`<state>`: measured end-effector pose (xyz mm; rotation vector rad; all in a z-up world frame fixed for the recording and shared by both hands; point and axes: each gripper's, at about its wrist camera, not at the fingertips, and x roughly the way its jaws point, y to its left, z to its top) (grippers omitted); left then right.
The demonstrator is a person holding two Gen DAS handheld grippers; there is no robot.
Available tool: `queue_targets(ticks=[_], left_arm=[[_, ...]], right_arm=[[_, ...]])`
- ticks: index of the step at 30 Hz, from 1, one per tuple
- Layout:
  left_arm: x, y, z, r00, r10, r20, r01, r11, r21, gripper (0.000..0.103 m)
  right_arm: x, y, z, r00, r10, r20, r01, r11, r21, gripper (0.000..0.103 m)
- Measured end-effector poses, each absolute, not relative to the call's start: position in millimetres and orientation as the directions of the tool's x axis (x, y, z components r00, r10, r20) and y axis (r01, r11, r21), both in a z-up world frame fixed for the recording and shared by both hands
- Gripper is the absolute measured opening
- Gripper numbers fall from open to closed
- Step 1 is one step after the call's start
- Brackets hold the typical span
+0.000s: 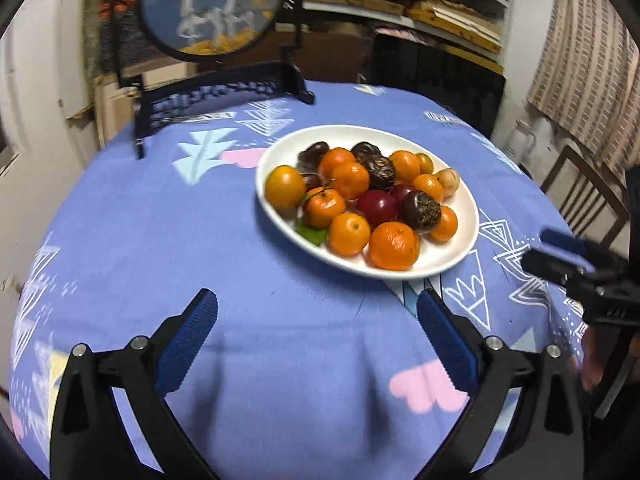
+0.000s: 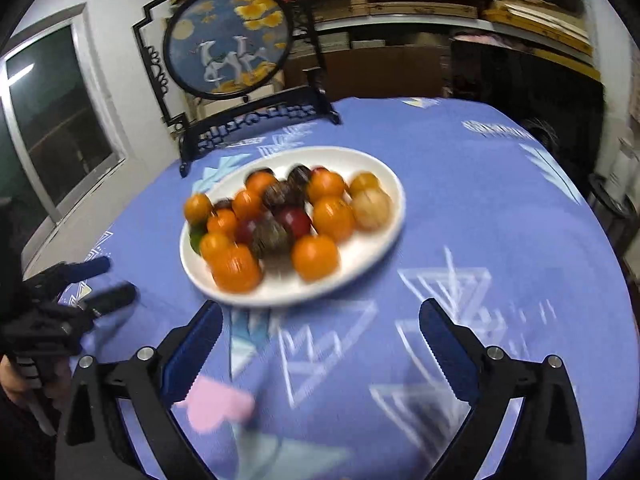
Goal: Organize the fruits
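Note:
A white oval plate [image 1: 460, 248] [image 2: 372, 252] sits on a round table under a blue patterned cloth. Several fruits are piled on it: orange tangerines [image 1: 394, 246] [image 2: 316, 256], dark red plums [image 1: 378, 206] [image 2: 296, 220], dark wrinkled passion fruits [image 1: 421, 210] [image 2: 272, 238] and a pale tan fruit [image 2: 372, 208]. My left gripper [image 1: 318, 300] hovers over the cloth just short of the plate's near rim, open and empty. My right gripper [image 2: 320, 308] also stands open and empty before the plate. Each gripper shows at the edge of the other's view [image 1: 560, 256] [image 2: 108, 284].
A round blue embroidered screen on a black stand [image 1: 212, 12] [image 2: 228, 40] stands at the table's far left edge. Shelves of wooden frames [image 1: 420, 0] fill the back wall. A wooden chair [image 1: 584, 196] is at the right, a window [image 2: 60, 120] at the left.

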<state>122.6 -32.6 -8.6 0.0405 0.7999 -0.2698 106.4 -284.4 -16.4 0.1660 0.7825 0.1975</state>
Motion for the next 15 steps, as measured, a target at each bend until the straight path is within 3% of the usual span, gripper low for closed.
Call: queue_targets(ticks=[4,15], left_arm=[[90,-26,3,0.702,-0.161,-0.694,0.2,0.98,-0.025,0.098],[8,-16,24,0.764,-0.127,-0.633,0.176,0.984,0.015,0.098]], right_arm=[[76,-298,-21,0.694,0.191,-0.694,-0.049,0.974,0.219,0.099],[-5,-314,7,0.777,0.14,-0.614,-0.018,0.98,0.201,0.099]])
